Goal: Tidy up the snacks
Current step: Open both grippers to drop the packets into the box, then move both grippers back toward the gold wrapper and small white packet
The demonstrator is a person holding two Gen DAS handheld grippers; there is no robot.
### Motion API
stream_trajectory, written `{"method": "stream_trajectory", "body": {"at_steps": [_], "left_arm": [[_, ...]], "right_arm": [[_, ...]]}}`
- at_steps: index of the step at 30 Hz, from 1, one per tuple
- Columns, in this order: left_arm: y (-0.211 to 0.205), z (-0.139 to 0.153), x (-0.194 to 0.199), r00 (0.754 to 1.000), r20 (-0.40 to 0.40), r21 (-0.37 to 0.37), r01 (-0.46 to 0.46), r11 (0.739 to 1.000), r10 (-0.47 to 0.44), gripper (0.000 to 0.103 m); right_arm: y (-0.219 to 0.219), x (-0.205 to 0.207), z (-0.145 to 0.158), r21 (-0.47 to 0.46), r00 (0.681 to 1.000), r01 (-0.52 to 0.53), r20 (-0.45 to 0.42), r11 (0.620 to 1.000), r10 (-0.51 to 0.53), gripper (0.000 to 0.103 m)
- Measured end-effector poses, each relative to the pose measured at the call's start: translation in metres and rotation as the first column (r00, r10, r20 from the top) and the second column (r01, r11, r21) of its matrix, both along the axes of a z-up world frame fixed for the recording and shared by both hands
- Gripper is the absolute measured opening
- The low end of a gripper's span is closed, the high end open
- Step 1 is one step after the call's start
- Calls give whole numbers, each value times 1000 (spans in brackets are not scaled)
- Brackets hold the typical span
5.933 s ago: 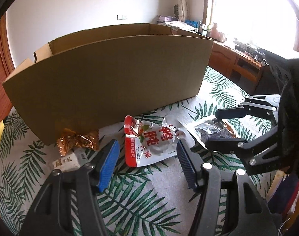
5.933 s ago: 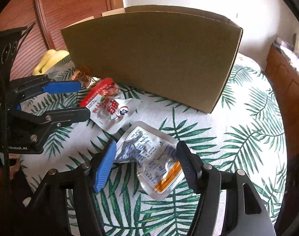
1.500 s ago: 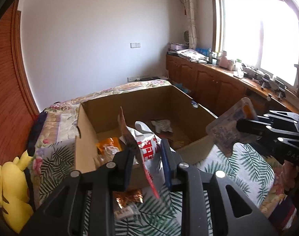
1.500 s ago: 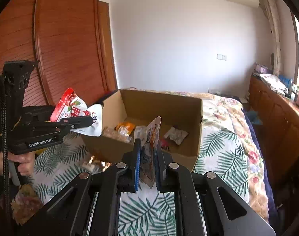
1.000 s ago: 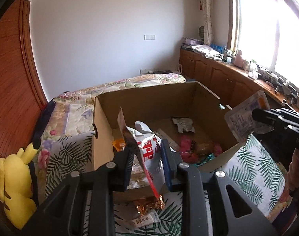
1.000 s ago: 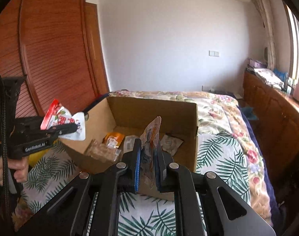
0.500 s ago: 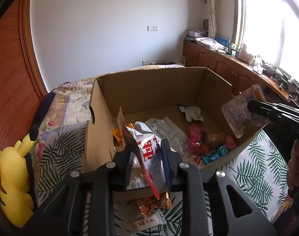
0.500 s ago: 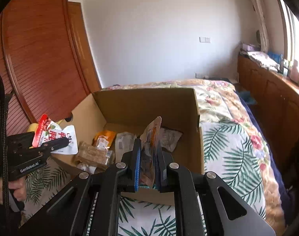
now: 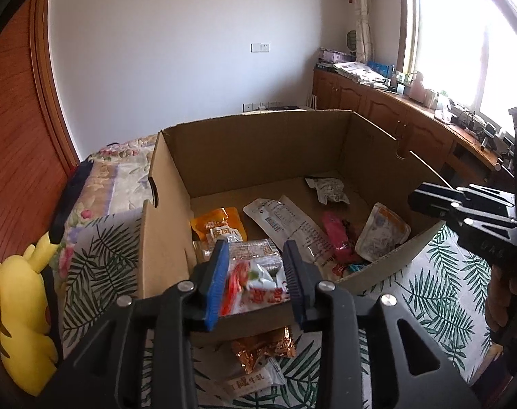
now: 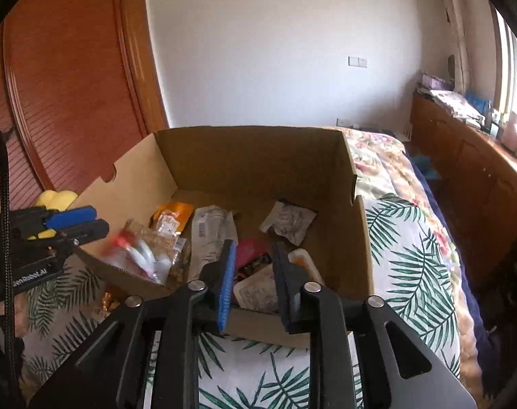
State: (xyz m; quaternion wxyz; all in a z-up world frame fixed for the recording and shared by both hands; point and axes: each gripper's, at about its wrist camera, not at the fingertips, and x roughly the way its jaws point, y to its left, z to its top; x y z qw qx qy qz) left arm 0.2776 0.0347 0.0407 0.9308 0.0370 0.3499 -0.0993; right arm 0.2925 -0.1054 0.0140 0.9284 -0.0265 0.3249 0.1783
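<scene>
1. Landmark: the open cardboard box (image 9: 245, 156) on a bed with a palm-leaf cover (image 9: 439, 293).
2. Left of the box: a yellow plush toy (image 9: 16, 310) against the wooden wardrobe door (image 9: 16, 143).
3. Left gripper (image 9: 255, 279) hovers over the box's near-left corner. Its jaws have just been opening and stand slightly spread. The red-and-white snack pouch (image 9: 258, 286) shows between them, blurred, free of the pads, just inside the near wall.
4. In front of the box, on the cover: a gold-foil snack (image 9: 265, 344) and a white packet (image 9: 251, 378), both outside the box.
5. Box floor, left to right: orange pouch (image 9: 219, 228), clear grainy bar pack (image 9: 248, 248), long white labelled packet (image 9: 285, 218), pink wrapper (image 9: 337, 235), crumpled white wrapper (image 9: 328, 189) near the far-right corner.
6. Right gripper (image 10: 255, 272) hovers over the box's near wall, right half. Its jaws have just been opening and are slightly spread, gripping nothing. The clear pouch with orange corner (image 10: 279, 283) lies below them inside the box, leaning on the near wall.
7. In the left wrist view the same pouch (image 9: 381, 231) rests against the near-right wall, beside the pink wrapper.
8. Right of the box: wooden cabinets (image 9: 388, 109) under a bright window (image 9: 463, 34).
</scene>
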Motion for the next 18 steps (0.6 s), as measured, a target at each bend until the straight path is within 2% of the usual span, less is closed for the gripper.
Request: {"method": "stream_trajectory", "body": {"at_steps": [9,18], "left_arm": [[2,10,-24,1000,22,-34,18,999,-17,48],[8,25,-57,998,49,-35,50,998,-48,51]], "right_arm": [[-9,-19,4,23,999,21,45,1000,-22,23],[-17,-49,20,45,996,-9,88,999,5,23]]}}
